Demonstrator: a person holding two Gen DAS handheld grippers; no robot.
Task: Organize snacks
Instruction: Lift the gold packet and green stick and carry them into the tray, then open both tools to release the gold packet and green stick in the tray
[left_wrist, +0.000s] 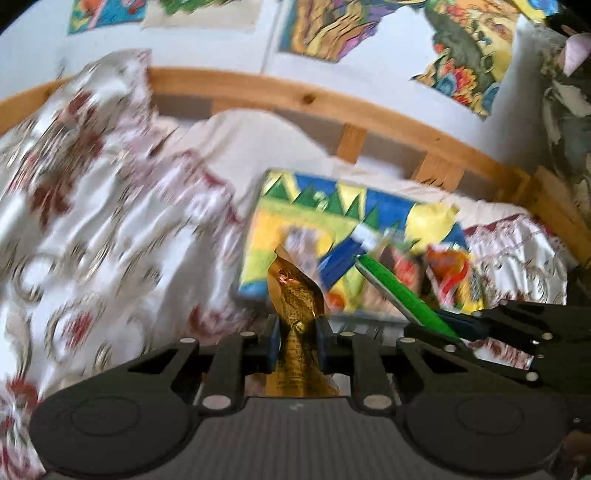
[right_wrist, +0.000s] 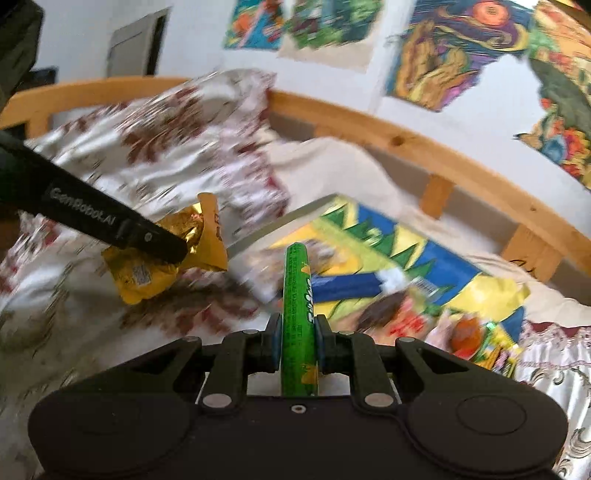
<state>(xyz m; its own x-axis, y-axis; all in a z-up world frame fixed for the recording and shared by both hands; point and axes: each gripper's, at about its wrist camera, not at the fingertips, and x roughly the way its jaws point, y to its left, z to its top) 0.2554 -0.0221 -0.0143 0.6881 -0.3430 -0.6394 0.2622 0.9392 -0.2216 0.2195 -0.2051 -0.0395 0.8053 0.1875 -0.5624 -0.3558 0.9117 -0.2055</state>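
Claws both grip snacks above the bed (left_wrist: 92, 221). Left claw (left_wrist: 297, 332) pinches a gold packet (left_wrist: 295, 295). Right claw (right_wrist: 297, 341) clamps a green tube (right_wrist: 295, 295), pointing toward twelve o'clock.

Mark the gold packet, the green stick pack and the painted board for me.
gold packet (left_wrist: 295, 306): left wrist view, crinkled middle above the fingers.
green stick pack (right_wrist: 297, 295): right wrist view, mid-length of the tube.
painted board (right_wrist: 417, 236): right wrist view, blue patch of its painted face.

L+R wrist cams | angled down, close | both see painted board (left_wrist: 332, 236)
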